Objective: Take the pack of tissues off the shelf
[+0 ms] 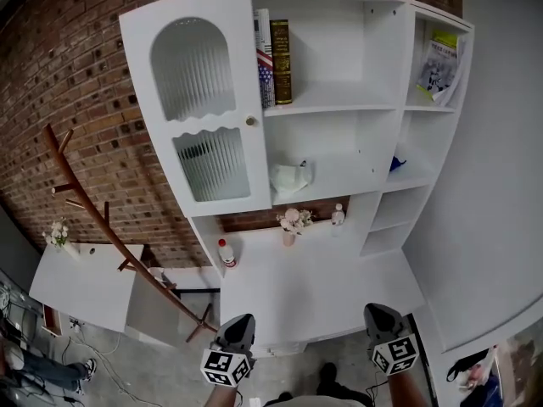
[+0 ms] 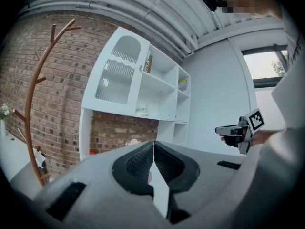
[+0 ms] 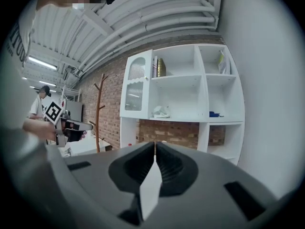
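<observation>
The pack of tissues point(image 1: 290, 178) is a crumpled white bundle on the middle shelf of the white shelf unit point(image 1: 339, 108), just right of the glass door. It also shows small and far off as the tissues point(image 2: 141, 111) in the left gripper view and the tissues point(image 3: 161, 111) in the right gripper view. My left gripper point(image 1: 240, 322) and right gripper point(image 1: 379, 312) are low at the near edge of the head view, well short of the shelf, side by side. Both point at the unit. The jaws of each are shut, pads touching, with nothing between them.
Books point(image 1: 280, 62) stand on the top shelf, and a magazine point(image 1: 439, 66) leans at the upper right. A blue object point(image 1: 397, 164) lies in the right bay. A flower vase point(image 1: 291, 223) and bottles point(image 1: 226, 253) stand on the counter. A wooden coat rack point(image 1: 110, 227) and a white table point(image 1: 81, 282) are at the left.
</observation>
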Motion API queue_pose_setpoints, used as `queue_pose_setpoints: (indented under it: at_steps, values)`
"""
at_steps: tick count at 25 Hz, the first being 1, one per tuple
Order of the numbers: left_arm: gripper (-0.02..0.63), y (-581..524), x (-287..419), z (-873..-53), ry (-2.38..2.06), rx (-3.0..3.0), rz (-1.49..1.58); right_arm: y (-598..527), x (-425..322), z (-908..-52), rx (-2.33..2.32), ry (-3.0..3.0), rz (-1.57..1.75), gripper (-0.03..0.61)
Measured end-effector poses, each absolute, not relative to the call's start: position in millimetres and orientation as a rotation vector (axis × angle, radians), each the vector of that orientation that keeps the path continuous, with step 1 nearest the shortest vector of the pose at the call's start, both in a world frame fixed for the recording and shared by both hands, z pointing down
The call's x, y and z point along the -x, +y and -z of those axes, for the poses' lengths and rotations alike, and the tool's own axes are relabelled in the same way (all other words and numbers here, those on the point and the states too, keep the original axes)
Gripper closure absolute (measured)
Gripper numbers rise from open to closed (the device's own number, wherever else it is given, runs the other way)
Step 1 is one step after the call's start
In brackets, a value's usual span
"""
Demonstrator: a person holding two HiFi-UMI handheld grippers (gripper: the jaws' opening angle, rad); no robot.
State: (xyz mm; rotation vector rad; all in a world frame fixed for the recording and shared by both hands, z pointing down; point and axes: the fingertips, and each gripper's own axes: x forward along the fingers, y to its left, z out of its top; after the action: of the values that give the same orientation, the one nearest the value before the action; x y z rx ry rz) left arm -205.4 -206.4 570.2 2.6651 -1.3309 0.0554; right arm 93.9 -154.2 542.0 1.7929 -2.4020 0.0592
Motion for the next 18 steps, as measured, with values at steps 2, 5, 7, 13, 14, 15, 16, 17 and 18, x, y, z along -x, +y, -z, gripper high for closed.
queue_pose_setpoints:
  at_steps: [2, 5, 7, 13, 14, 15, 16, 17, 18]
  values:
    - [0.588, -216.9, 193.7, -564.1, -1.359, -2.680, -0.071, -168.9, -100.5, -541.6, -1.759, -2.424, -0.055, 0.547]
    - [0.588, -235.9, 172.0, -553.2, -1.407, -2.728, -0.132, -191.9, -114.4, -543.4, -1.717, -2.450, -0.057, 0.547]
    - [0.588, -250.3, 155.3, -540.7, -1.437, -2.780, -0.183, -207.3, -123.4, -542.7, -1.691, -2.469, -0.054, 0.547]
    - [0.586, -297.8, 104.6, -485.6, -1.508, -2.959, -0.306, -248.7, -139.3, -536.9, -1.595, -2.538, -0.032, 0.546]
    - [0.586, -306.2, 96.7, -476.3, -1.520, -2.983, -0.316, -254.7, -141.4, -536.8, -1.578, -2.550, -0.031, 0.547]
    - [0.586, -314.4, 88.3, -467.9, -1.528, -3.005, -0.331, -260.3, -143.8, -537.2, -1.561, -2.562, -0.030, 0.546]
    - [0.586, -322.8, 79.6, -460.3, -1.535, -3.027, -0.354, -265.7, -146.7, -537.9, -1.547, -2.571, -0.032, 0.547]
    - [0.586, -331.3, 70.9, -453.1, -1.544, -3.048, -0.381, -270.8, -150.2, -538.9, -1.534, -2.579, -0.034, 0.546]
    - [0.586, -339.6, 62.7, -446.5, -1.557, -3.067, -0.412, -275.4, -154.1, -540.0, -1.523, -2.585, -0.036, 0.546]
